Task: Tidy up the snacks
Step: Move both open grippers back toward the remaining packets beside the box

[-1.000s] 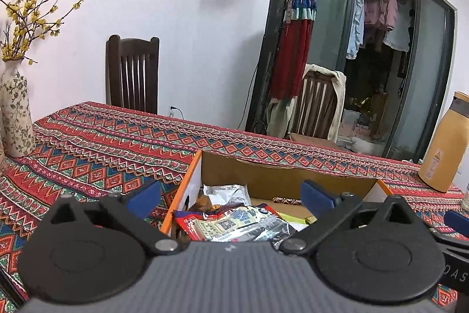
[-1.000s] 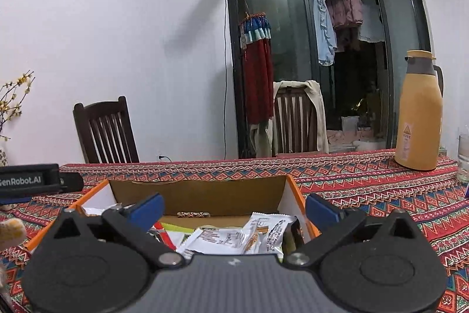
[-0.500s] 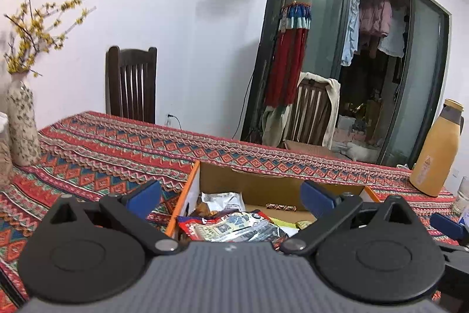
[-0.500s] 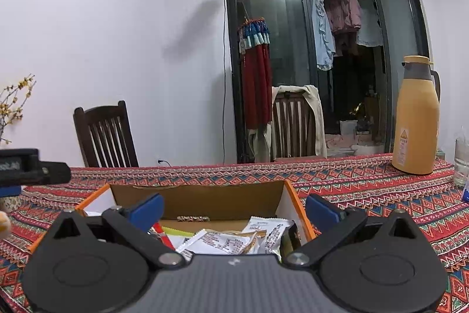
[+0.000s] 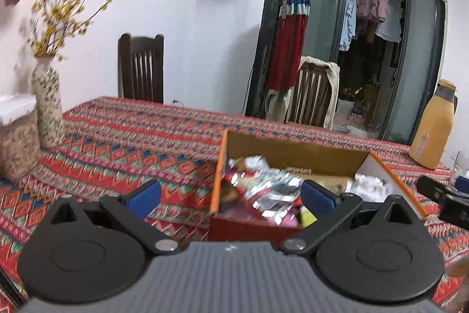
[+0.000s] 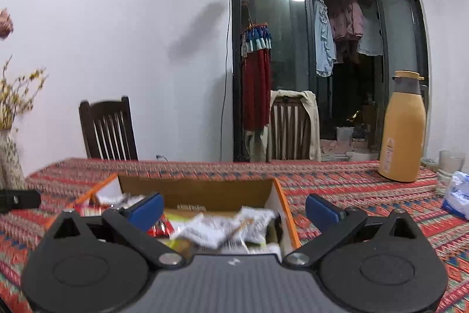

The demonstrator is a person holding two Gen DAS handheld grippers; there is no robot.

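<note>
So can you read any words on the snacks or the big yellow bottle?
None can be read.
Snack packets in the cardboard box: print there, too blurred.
Dark strip at the box's back wall: blurred.
Yellow thermos: small warning-triangle label, too small.
Blue-and-white pack: unreadable.

Right gripper spread wide, empty, above near edge of cardboard box. Box on patterned tablecloth holds white snack packets, blurred. Yellow thermos far right; dark chair behind table.
</note>
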